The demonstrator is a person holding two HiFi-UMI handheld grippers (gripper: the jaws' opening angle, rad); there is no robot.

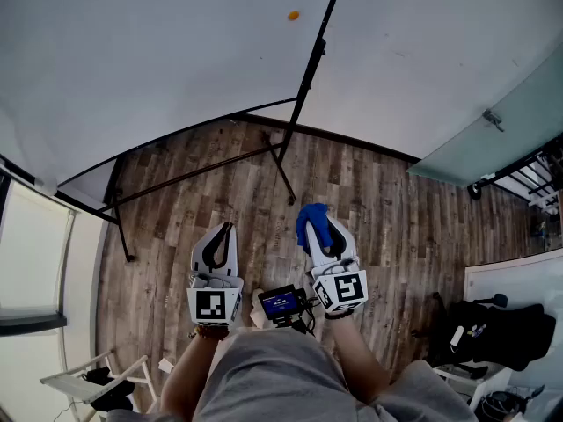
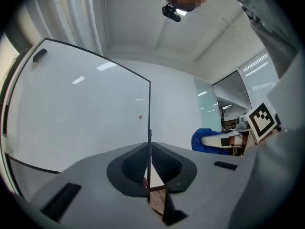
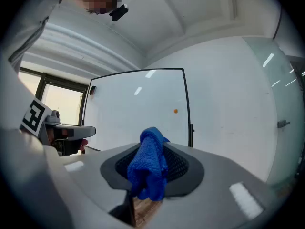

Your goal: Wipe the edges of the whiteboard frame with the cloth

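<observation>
The whiteboard (image 1: pixel 158 51) stands ahead on a black stand, its black frame's right edge (image 1: pixel 315 60) running down toward the floor. An orange dot (image 1: pixel 293 14) sits near that edge. My right gripper (image 1: pixel 318 229) is shut on a blue cloth (image 1: pixel 312 220), which bunches up out of the jaws (image 3: pixel 150 168). It hangs short of the board, apart from the frame (image 3: pixel 187 109). My left gripper (image 1: pixel 225 233) is beside it, shut and holding nothing (image 2: pixel 149 168). The frame edge (image 2: pixel 149 113) lines up with its jaws in the left gripper view, well beyond them.
The stand's black legs (image 1: pixel 286 178) spread over the wood floor (image 1: pixel 387 227) just ahead of both grippers. A frosted glass panel (image 1: pixel 493 139) is at the right, a black bag (image 1: pixel 493 332) at lower right, a white chair (image 1: pixel 88 381) at lower left. A window (image 1: pixel 31 244) fills the left.
</observation>
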